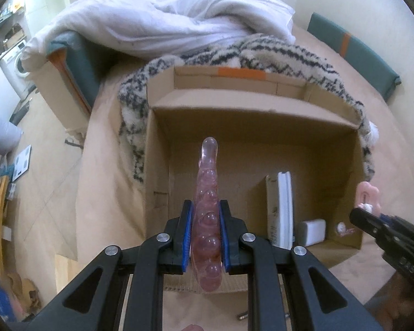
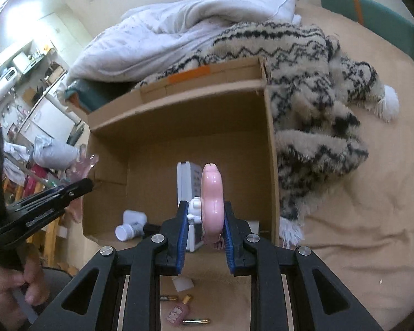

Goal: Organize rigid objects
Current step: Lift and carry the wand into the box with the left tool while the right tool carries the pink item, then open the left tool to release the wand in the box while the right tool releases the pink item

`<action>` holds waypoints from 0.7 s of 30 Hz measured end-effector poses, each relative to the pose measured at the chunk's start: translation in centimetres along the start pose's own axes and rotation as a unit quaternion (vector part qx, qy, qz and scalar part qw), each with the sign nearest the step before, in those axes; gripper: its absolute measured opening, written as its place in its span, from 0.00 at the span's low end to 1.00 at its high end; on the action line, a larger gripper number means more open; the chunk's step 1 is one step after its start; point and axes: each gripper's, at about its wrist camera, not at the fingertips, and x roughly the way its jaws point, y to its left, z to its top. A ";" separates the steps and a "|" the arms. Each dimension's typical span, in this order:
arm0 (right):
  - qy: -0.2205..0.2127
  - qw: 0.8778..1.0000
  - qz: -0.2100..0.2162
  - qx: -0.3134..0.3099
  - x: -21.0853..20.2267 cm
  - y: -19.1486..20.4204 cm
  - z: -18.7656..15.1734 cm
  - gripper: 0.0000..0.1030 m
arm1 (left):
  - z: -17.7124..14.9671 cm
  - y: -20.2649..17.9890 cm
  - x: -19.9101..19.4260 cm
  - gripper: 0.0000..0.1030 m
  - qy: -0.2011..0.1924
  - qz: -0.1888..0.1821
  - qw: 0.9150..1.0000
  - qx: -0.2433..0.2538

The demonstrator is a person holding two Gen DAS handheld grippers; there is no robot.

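Your left gripper point(image 1: 206, 237) is clamped on a translucent pink beaded wand point(image 1: 207, 215). Its blue pads point(image 1: 188, 237) press both sides of the wand, which extends toward 12 o'clock over the open cardboard box point(image 1: 157, 165). In the right wrist view, the wand tip point(image 2: 83, 162) shows at 9 o'clock, beside the box's left wall.

Your right gripper point(image 2: 204, 237) is clamped on a glossy pink moulded object point(image 2: 212, 201), held upright between the pads. A small white figure point(image 2: 193, 211) sits against the object's left side, touching the left pad. In the left wrist view, this gripper point(image 1: 369, 212) enters at 3 o'clock, just outside the box's right wall.

Inside the box, a white flat carton point(image 1: 281, 209) stands on edge at the 5 o'clock part of the floor. A small white bottle point(image 2: 128, 230) lies beside a white block point(image 2: 135, 216) near the front wall.

The box rests on a tan bedsheet point(image 2: 358, 220). A fleece blanket with black zigzags point(image 2: 303, 69) lies at 1 o'clock, touching the box. A white duvet point(image 1: 157, 19) lies at 12 o'clock.

On the sheet at 6 o'clock in the right wrist view lie two batteries point(image 2: 196, 322) and a small pink bottle point(image 2: 178, 313).
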 end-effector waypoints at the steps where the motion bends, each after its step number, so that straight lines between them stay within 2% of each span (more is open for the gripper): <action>1: 0.004 1.000 0.000 0.001 0.2 -0.1 -0.1 0.24 | -0.2 0.1 0.6 0.16 0.004 0.003 1.000 -0.003; 4: 0.020 1.000 -0.006 0.002 1.2 -0.1 -0.3 0.24 | -0.8 0.3 1.9 0.16 0.019 0.000 1.000 -0.011; 14: 0.068 0.997 -0.030 -0.013 4.1 0.4 -0.8 0.24 | -1.1 0.7 3.1 0.16 0.031 -0.004 0.999 -0.022; 21: 0.075 0.997 -0.030 -0.016 4.7 0.6 -0.8 0.24 | -1.3 0.6 3.2 0.15 0.030 0.007 0.999 -0.015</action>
